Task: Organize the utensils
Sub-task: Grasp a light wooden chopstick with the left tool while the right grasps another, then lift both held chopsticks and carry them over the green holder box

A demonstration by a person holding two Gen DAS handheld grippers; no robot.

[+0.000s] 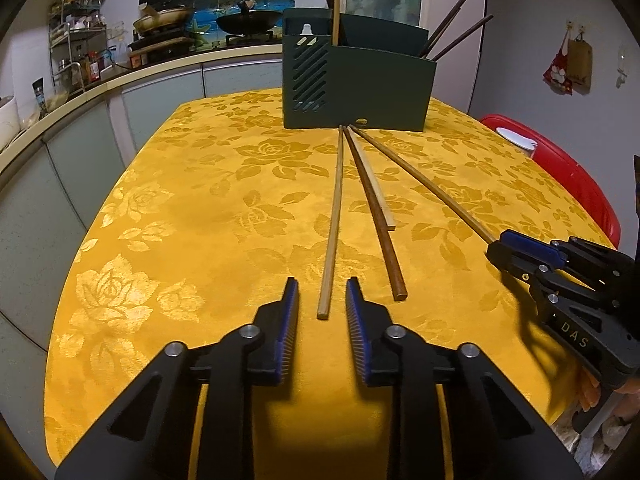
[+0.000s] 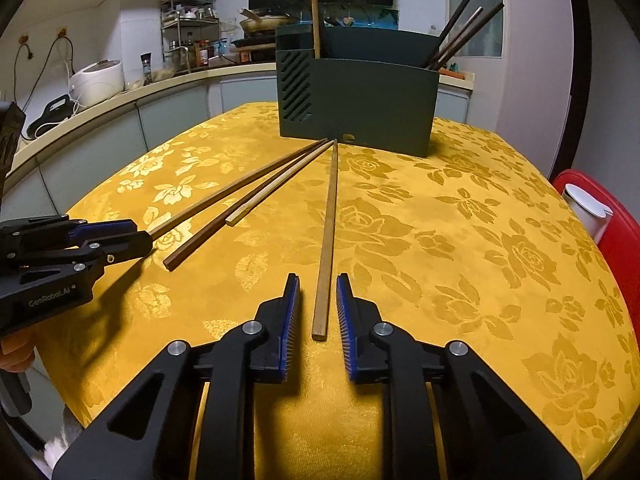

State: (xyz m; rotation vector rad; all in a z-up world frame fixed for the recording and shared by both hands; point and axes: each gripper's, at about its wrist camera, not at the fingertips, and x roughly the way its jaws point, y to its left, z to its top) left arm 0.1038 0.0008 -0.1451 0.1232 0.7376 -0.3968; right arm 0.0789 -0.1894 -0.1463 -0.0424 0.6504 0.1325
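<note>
Several chopsticks fan out on the yellow flowered tablecloth (image 1: 200, 208) from the foot of a dark green utensil holder (image 1: 360, 92) (image 2: 360, 108), which has more chopsticks standing in it. My left gripper (image 1: 322, 280) (image 2: 146, 240) straddles the near end of a pale chopstick (image 1: 334, 220); a narrow gap shows on each side, so it is open. My right gripper (image 2: 317, 276) (image 1: 494, 246) sits likewise around the end of a tan chopstick (image 2: 328, 220), pads not touching it. A dark brown chopstick (image 1: 376, 220) and a shorter pale one (image 1: 378, 196) lie between them.
A red chair (image 1: 568, 176) (image 2: 616, 240) with a white object on it stands by the table's right edge. A curved kitchen counter (image 1: 80, 96) with a rack, pans and a rice cooker (image 2: 96, 80) runs along the left and back.
</note>
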